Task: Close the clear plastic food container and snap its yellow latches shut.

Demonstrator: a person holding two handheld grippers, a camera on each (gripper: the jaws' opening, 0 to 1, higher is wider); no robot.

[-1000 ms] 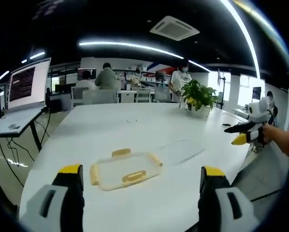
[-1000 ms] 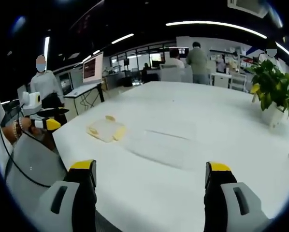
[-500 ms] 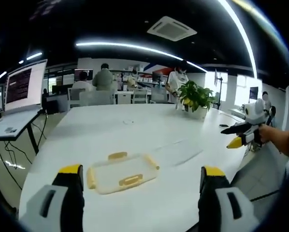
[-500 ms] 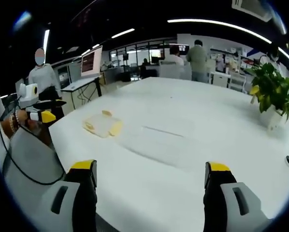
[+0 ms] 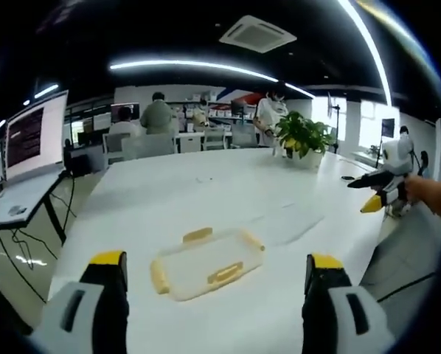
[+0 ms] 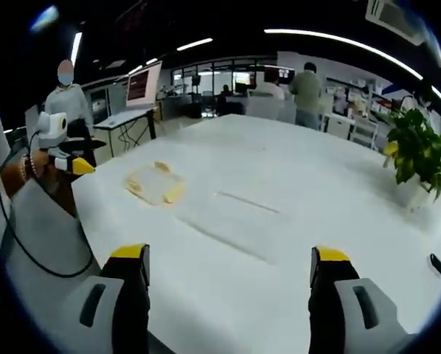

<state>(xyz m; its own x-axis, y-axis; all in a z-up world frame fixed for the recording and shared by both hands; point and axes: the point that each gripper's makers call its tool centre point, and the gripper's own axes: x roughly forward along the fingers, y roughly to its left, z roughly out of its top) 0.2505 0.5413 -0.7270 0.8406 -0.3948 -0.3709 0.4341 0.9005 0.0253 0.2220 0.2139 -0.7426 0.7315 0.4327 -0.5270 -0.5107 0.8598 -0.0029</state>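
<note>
A clear plastic food container (image 5: 206,263) with yellow latches (image 5: 226,273) lies flat on the white counter (image 5: 206,192), low and centre in the left gripper view, between and just beyond the spread fingers of the left gripper (image 5: 214,276), which hold nothing. In the right gripper view the same container sits left of centre, well apart from the right gripper (image 6: 228,273), whose fingers are likewise wide open and empty. A second clear sheet-like piece (image 6: 228,214), hard to make out, lies on the counter nearer the middle of that view; whether it is a lid or the container's other half cannot be told. Likely risks from here: the light, see-through plastic may skid across the smooth counter when one side is pressed, so a latch could pop back or seat only halfway; misreading the faint clear edges could send fingers down on the rim rather than a latch. A potted plant (image 5: 301,140) stands at the upper right, well clear
</note>
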